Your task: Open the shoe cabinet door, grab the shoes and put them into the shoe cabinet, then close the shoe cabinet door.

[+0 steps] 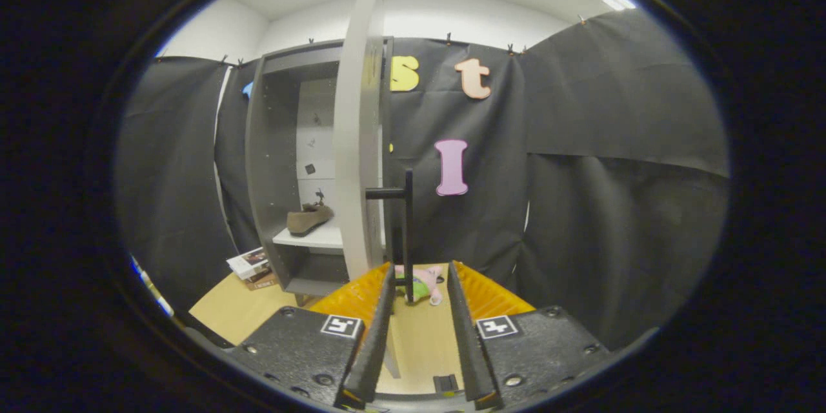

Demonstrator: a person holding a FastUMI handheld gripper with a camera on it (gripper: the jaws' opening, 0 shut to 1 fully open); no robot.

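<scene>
Gripper view: your gripper (418,284) jaws stand apart around the door (359,142) handle (406,232), centre frame; shoe (310,218) on cabinet (284,161) shelf, left.

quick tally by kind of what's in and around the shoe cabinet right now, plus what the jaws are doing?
Shoe cabinet: 1, door open
Door handle: 1
Brown shoe on the shelf: 1
Books stacked on the floor beside the cabinet: 2
Soft toy on the floor: 1
Total: 6
Gripper: jaws open, handle's lower end between them, not pressed.

gripper view | rides on tongs (419,277) | faces forward, edge-on to open cabinet door (358,142) | door close ahead
</scene>
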